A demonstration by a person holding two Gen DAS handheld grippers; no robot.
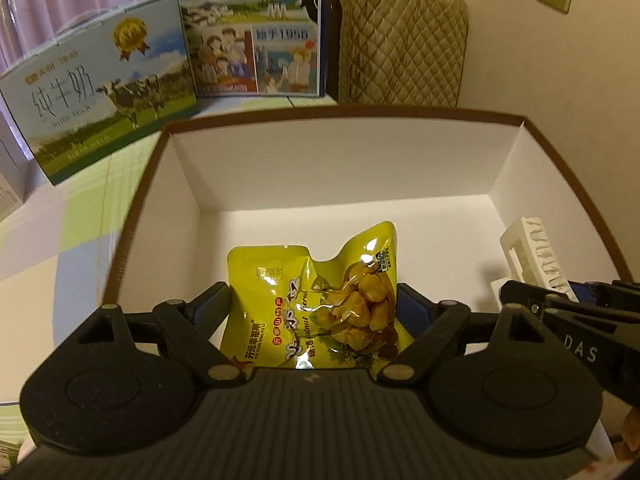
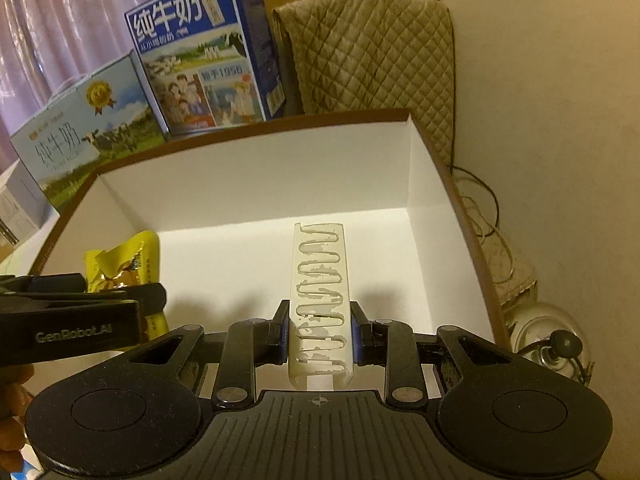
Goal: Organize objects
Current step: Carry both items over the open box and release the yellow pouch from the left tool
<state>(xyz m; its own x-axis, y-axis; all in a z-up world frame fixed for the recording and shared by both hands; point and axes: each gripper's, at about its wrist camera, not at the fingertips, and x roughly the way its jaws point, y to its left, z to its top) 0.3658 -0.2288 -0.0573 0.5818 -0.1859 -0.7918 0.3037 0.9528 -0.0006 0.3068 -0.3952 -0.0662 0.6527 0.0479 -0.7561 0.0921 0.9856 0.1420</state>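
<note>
Reading "GenRobot.AI": left gripper (image 2: 120, 300)

The supporting surface is a table covered with a pale checked cloth (image 1: 80, 216) in green, blue and white squares. Resting directly on it is an open cardboard box with a brown rim and white interior (image 1: 344, 168). Behind the box, at the left, stands a pale-blue milk carton printed with a cow (image 1: 100, 92); just beside it, to its right, stands a dark-blue milk carton with cartoon figures (image 1: 252, 32), upright and taller.
</note>
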